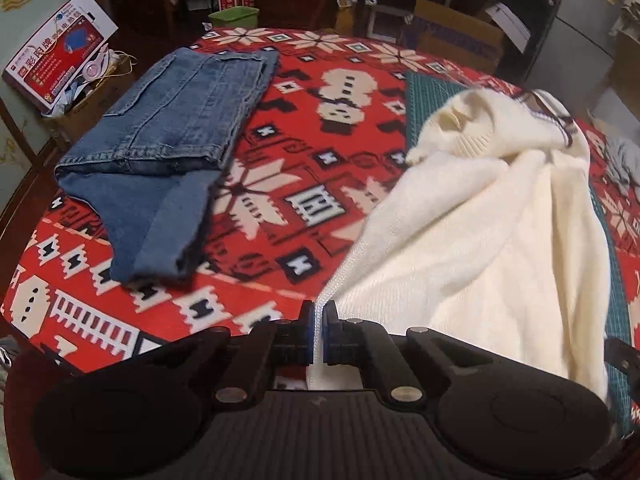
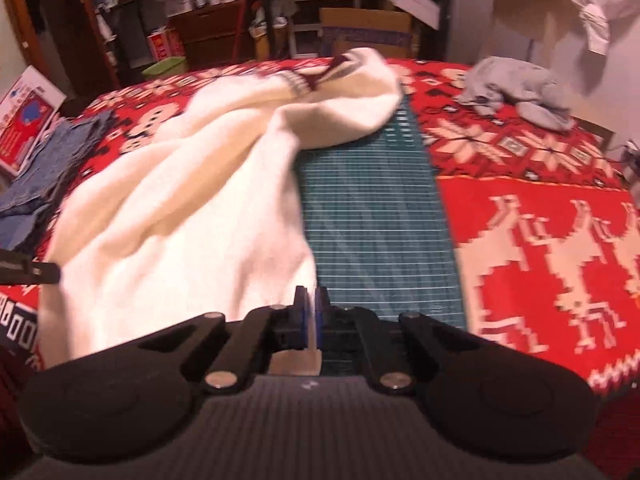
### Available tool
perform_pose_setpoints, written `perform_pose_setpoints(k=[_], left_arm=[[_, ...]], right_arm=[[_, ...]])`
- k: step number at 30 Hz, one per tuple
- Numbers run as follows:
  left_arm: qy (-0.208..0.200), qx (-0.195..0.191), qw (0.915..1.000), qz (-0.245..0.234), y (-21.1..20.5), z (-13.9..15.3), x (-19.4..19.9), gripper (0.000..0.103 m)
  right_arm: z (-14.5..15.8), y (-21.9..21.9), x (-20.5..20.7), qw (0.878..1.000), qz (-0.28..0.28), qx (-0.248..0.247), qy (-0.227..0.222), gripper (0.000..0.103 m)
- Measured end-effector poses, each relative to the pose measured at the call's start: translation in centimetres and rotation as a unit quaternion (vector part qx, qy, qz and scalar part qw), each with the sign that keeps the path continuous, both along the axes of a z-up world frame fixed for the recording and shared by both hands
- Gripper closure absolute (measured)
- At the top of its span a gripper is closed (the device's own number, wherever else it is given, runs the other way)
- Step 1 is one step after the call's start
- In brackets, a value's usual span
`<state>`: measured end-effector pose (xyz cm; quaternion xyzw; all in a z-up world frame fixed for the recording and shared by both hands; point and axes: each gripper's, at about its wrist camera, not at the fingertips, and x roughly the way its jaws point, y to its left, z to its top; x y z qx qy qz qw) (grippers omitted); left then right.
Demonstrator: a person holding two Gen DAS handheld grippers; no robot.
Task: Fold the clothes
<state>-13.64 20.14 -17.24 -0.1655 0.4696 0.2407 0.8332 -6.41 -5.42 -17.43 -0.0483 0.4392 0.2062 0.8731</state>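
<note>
below, both grippers, left [image 1: 319,322] and right [image 2: 311,316], are clamping the sweater [image 1: 480,232] hem; box [image 1: 60,60] lettering is staying illegible.

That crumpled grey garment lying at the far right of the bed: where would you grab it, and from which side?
Judging by its pose, take the grey garment at the flatter edge trailing toward the near left, coming in from the green mat side. The rest is a bunched heap with no clear hem showing, so only that loose edge offers a thin layer to pinch.
</note>
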Motion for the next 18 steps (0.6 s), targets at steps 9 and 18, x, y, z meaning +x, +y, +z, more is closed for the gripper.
perform_pose_setpoints(k=[9, 18], left_arm=[[-0.001, -0.001, 1.0, 0.003, 0.5, 0.1, 0.2, 0.099], [0.001, -0.027, 0.9996, -0.007, 0.7, -0.2, 0.0, 0.097]], right_arm=[[1.0, -5.2, 1.0, 0.998, -0.055, -0.024, -0.014, 0.103], [-0.6, -4.3, 1.0, 0.998, -0.025, 0.039, 0.042, 0.076]])
